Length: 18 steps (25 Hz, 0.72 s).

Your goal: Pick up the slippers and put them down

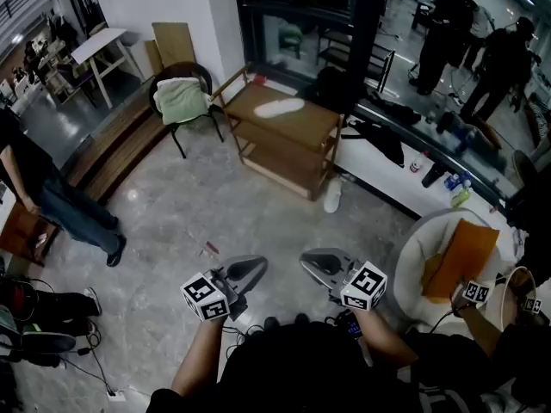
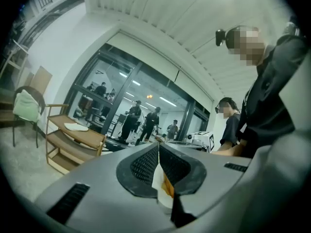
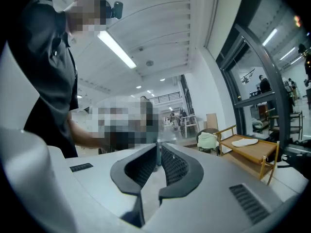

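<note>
We've got the wooden rack (image 1: 251, 101) standing before the window, one slipper (image 1: 278, 107) lying on its top shelf, toward the back edge. A second slipper (image 1: 332, 196) lies on the floor (image 1: 198, 205), just beside the rack's front right leg. Left of the rack stands the chair (image 1: 200, 70), a cloth (image 1: 181, 100) on its seat.

White slipper (image 1: 280, 107), brown rack (image 1: 250, 103), pale green cloth (image 1: 181, 100), grey mottled floor (image 1: 224, 213)
</note>
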Tool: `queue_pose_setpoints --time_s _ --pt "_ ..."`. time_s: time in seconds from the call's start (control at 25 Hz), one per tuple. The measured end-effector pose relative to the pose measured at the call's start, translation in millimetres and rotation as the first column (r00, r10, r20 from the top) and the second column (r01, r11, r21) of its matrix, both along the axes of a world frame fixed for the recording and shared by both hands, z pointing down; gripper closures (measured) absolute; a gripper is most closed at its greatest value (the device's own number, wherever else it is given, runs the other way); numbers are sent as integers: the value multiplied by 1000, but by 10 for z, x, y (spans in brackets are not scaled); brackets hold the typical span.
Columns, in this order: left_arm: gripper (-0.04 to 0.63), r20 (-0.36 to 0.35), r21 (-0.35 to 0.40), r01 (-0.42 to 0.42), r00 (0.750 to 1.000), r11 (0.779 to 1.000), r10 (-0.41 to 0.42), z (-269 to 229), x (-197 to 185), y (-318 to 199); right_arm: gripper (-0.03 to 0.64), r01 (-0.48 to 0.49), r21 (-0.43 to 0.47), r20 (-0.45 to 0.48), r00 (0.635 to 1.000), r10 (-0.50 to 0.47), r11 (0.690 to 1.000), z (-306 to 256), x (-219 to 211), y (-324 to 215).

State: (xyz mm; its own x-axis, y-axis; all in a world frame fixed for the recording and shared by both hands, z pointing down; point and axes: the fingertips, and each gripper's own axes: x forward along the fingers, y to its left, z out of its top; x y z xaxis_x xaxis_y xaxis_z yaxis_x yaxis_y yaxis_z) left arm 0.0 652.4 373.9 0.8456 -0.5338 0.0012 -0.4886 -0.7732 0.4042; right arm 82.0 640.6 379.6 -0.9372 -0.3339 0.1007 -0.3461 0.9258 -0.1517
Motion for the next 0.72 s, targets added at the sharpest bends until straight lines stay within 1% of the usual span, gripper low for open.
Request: queue_pose_setpoints --time_s 0.28,0.44,0.56,0.64,0.72 --pt "581 3 -2 12 1000 1000 -12 2 200 -181 575 -4 22 0 1000 4 1000 -18 236 -207" --pt "581 19 5 27 999 1000 -27 13 275 -282 574 1 10 45 999 -2 1000 -4 338 -326" --pt "581 44 3 39 998 999 -39 43 318 -359 574 37 12 66 997 -38 999 -24 357 -417" --pt "581 47 -12 52 998 999 -52 64 305 -420 574 55 6 77 996 -55 998 -37 356 -486" --pt "581 44 -32 60 997 998 -58 100 272 -479 574 50 -15 88 995 -49 999 -8 362 -569"
